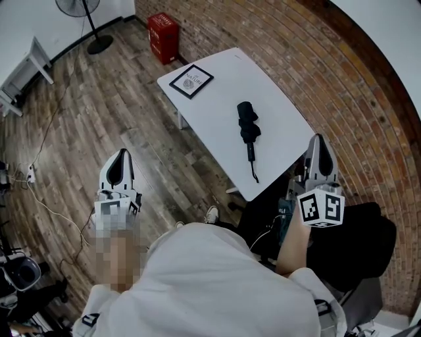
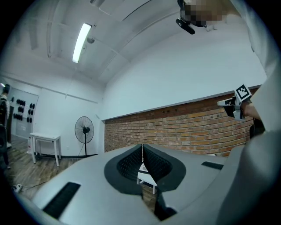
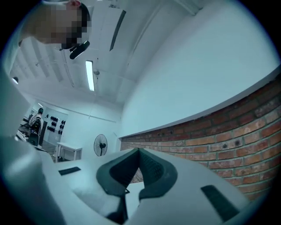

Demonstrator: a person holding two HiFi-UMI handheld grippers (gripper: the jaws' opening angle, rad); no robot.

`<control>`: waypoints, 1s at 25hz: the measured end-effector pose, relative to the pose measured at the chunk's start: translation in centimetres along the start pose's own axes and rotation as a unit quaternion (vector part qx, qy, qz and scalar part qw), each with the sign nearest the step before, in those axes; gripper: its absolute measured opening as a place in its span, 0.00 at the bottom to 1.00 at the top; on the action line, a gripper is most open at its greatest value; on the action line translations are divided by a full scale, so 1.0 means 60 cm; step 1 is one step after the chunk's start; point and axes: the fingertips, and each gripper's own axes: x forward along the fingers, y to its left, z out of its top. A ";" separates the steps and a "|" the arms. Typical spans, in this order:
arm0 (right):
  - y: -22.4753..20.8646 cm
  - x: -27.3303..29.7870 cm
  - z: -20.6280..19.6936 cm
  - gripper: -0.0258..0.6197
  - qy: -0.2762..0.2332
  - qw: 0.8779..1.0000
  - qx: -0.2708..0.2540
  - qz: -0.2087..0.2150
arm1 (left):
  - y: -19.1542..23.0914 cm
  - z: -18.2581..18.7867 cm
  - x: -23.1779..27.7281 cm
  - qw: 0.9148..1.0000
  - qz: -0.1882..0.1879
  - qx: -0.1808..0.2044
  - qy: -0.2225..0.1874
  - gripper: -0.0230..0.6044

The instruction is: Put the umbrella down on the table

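Observation:
A folded black umbrella (image 1: 248,130) lies on the white table (image 1: 217,99), its thin handle and strap pointing toward the near edge. Neither gripper touches it. My left gripper (image 1: 119,156) hangs over the wooden floor, well left of the table, and its jaws meet tip to tip with nothing between them (image 2: 142,147). My right gripper (image 1: 317,141) is raised beside the table's near right corner, a little right of the umbrella. Its jaws are also closed and empty (image 3: 137,151). Both point level at the brick wall.
A black-framed picture (image 1: 191,81) lies at the table's far end. A red box (image 1: 164,37) stands by the brick wall, a floor fan (image 1: 85,20) beyond it. A white bench (image 1: 23,72) is at far left. Cables trail over the floor at left. A black chair (image 1: 355,247) is under me.

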 end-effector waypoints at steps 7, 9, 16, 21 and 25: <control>-0.008 -0.075 -0.003 0.07 -0.006 0.999 0.027 -0.035 | 0.011 -0.002 -0.019 1.000 0.015 -0.001 0.001 0.08; -0.006 -0.075 -0.008 0.07 -0.006 0.999 0.032 -0.033 | 0.009 -0.004 -0.024 1.000 0.013 -0.002 0.001 0.08; 0.031 -0.074 -0.028 0.07 0.014 1.000 0.023 -0.013 | -0.004 -0.006 -0.031 1.000 -0.002 -0.002 -0.001 0.08; 0.045 -0.087 -0.027 0.07 0.018 1.000 0.021 -0.009 | -0.002 -0.014 -0.047 1.000 -0.005 -0.004 0.006 0.08; 0.061 -0.099 -0.029 0.07 0.022 1.000 0.019 -0.008 | -0.004 -0.020 -0.057 1.000 -0.012 -0.005 0.007 0.08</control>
